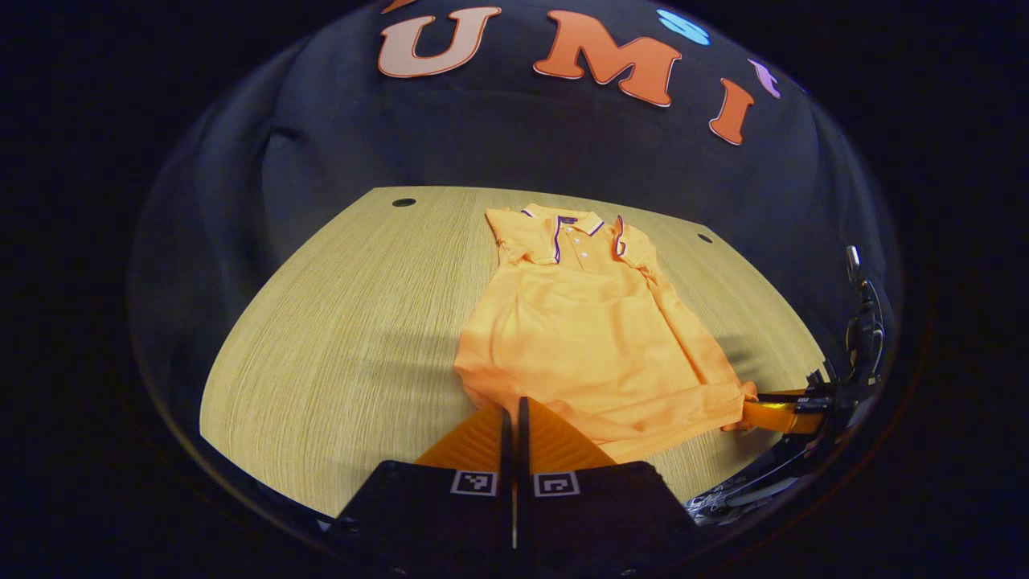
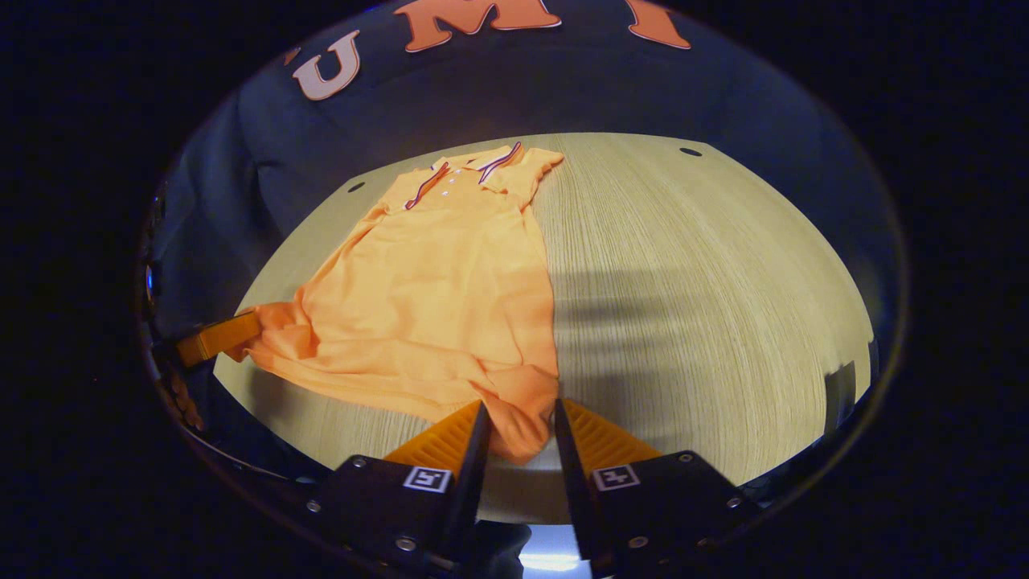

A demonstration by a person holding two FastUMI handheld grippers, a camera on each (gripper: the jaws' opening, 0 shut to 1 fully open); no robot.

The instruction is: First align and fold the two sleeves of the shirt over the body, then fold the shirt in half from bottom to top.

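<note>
The shirt (image 1: 595, 330) had both sleeves folded in; your left gripper (image 1: 514, 426) and right gripper (image 2: 518, 430) pinched its bottom corners, ready to fold up.

A: What is the shirt (image 1: 595, 338) made of?
B: Soft knit cloth, matt, with a fine pebbly weave; the collar (image 1: 563, 219) is a ribbed knit with a contrast trim along its edge, and small buttons sit on the placket.
A: And the table (image 2: 683, 281)?
B: Pale wood-look top, straight fine grain, smooth with a low sheen where the light falls on it.
A: The wall behind?
B: Dark cloth (image 1: 498, 137), matt, slightly creased.
A: The gripper parts?
B: The left gripper (image 1: 514, 426) has ridged plastic fingers (image 1: 482, 442) on a matt housing; the right gripper (image 2: 518, 430) looks the same, with shiny metal screws in its housing
</note>
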